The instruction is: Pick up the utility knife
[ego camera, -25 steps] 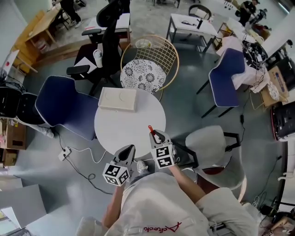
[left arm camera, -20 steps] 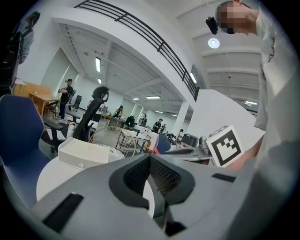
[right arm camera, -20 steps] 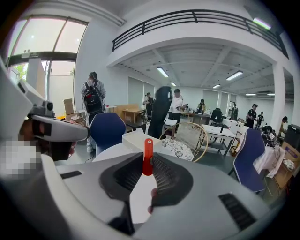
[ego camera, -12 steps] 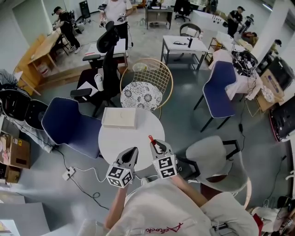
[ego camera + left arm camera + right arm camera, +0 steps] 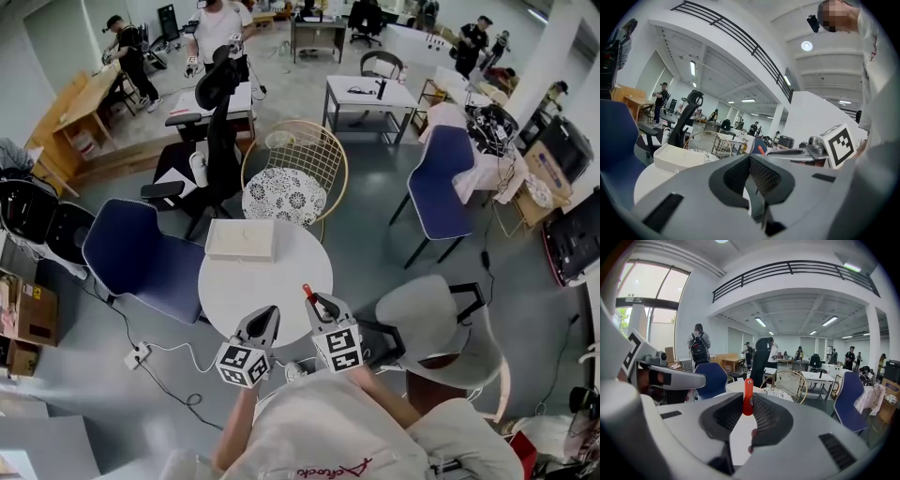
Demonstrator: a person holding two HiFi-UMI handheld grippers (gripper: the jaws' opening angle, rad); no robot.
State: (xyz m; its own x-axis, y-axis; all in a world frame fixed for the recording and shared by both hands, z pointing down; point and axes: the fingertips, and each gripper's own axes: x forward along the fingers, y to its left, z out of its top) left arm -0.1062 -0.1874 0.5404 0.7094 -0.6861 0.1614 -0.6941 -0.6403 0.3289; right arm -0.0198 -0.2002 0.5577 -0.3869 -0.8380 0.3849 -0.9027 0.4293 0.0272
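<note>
**A:** Where is the utility knife [image 5: 747, 397] sitting?

**B:** The right hand-held gripper [image 5: 316, 302] is clamping it. Its orange end is poking up past the jaws, over the near edge of the round worktop [image 5: 246, 286].

**A:** And the left hand-held gripper [image 5: 269, 313]?

**B:** It is hanging alongside with its jaws pressed together on nothing, probably keeping out of the way. The knife is looking clear of the worktop, so the pick-up is seeming done.

Bright, even light from tall windows [image 5: 651, 291] at ten o'clock and ceiling strips [image 5: 761, 322]. Fisheye bends all edges; dark vignette rings both gripper views.
</note>
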